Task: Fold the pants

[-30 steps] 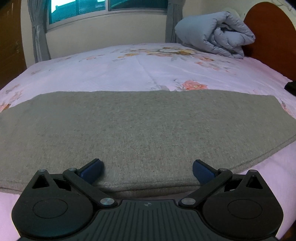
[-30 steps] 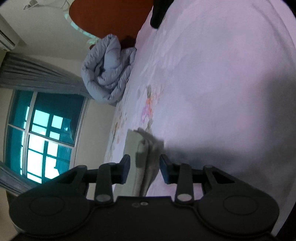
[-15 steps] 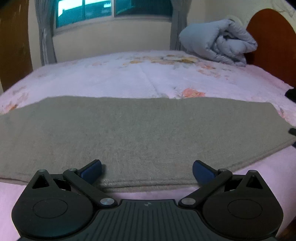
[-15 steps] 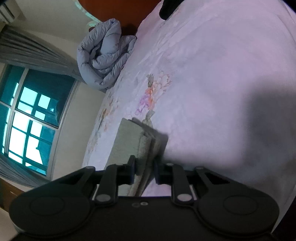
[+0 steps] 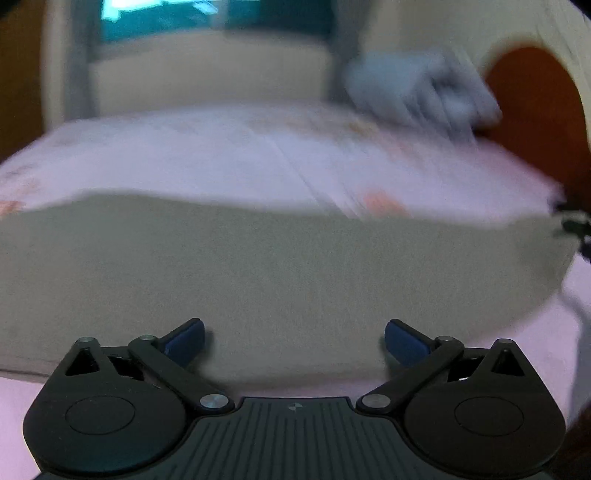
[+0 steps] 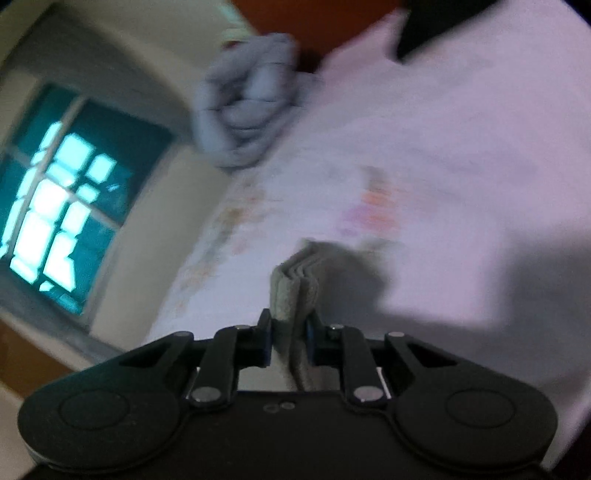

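The grey-green pants (image 5: pixel 280 273) lie folded in a long strip across the pink floral bed (image 5: pixel 229 158). My left gripper (image 5: pixel 294 341) is open, its blue pads over the near edge of the pants with cloth between them. In the right wrist view my right gripper (image 6: pixel 289 341) is shut on the layered end of the pants (image 6: pixel 293 291), which is lifted off the sheet. Both views are blurred by motion.
A rolled grey duvet (image 5: pixel 417 92) lies at the head of the bed by the wooden headboard (image 5: pixel 535 107). A window (image 6: pixel 55 218) with curtains is in the far wall. A dark object (image 6: pixel 428 18) lies on the sheet near the headboard.
My right gripper has closed on the end of the pants and raised it. My left gripper stays open and has moved along the near edge; the pants' right end has lifted.
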